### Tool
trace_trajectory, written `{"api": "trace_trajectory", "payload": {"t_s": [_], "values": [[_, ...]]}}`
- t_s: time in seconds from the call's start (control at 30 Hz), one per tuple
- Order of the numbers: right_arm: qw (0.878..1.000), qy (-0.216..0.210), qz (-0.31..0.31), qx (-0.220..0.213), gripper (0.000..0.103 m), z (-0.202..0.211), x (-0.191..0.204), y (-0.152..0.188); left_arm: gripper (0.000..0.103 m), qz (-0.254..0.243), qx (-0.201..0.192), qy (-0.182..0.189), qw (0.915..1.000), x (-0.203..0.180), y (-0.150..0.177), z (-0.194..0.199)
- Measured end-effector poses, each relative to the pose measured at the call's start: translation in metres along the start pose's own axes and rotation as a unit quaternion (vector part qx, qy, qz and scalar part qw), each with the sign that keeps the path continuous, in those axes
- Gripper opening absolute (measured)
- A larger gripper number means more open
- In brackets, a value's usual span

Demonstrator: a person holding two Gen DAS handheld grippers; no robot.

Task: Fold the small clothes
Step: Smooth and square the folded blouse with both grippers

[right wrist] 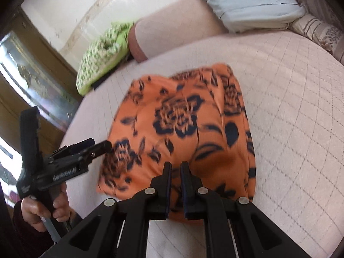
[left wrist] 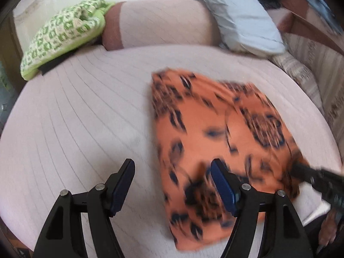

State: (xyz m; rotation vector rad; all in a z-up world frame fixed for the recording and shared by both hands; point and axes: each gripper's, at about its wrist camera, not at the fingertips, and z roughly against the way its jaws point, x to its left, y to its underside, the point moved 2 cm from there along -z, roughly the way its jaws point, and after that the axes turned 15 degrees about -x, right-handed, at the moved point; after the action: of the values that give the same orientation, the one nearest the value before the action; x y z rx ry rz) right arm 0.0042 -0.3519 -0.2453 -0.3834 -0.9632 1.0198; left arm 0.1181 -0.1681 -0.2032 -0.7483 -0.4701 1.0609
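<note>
An orange garment with a dark flower print lies folded into a rough rectangle on the pale pink quilted bed. My left gripper is open, its right finger over the garment's near left part and its left finger over bare quilt; nothing sits between the pads. From the right wrist view, the left gripper is at the garment's left edge, held by a hand. My right gripper is shut above the garment's near edge, with no cloth visibly pinched; its tip meets the garment's right side.
A green patterned cushion lies at the far left beside a pink bolster. A light blue pillow and a striped pillow sit at the far right. A wooden glass-fronted cabinet stands left of the bed.
</note>
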Motion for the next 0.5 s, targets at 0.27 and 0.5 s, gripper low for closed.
{"api": "trace_trajectory", "payload": {"t_s": [0.27,0.5], "values": [[0.996,0.019,-0.083,-0.016,0.010,-0.016,-0.028,-0.012,0.074,-0.010,0.025,-0.046,0.9986,0.004,-0.047,-0.083],[0.991,0.004,-0.132,0.000,0.010,-0.031,-0.046,-0.009,0.077,-0.003,0.068,-0.068,0.9954,0.014,-0.033,-0.137]]}}
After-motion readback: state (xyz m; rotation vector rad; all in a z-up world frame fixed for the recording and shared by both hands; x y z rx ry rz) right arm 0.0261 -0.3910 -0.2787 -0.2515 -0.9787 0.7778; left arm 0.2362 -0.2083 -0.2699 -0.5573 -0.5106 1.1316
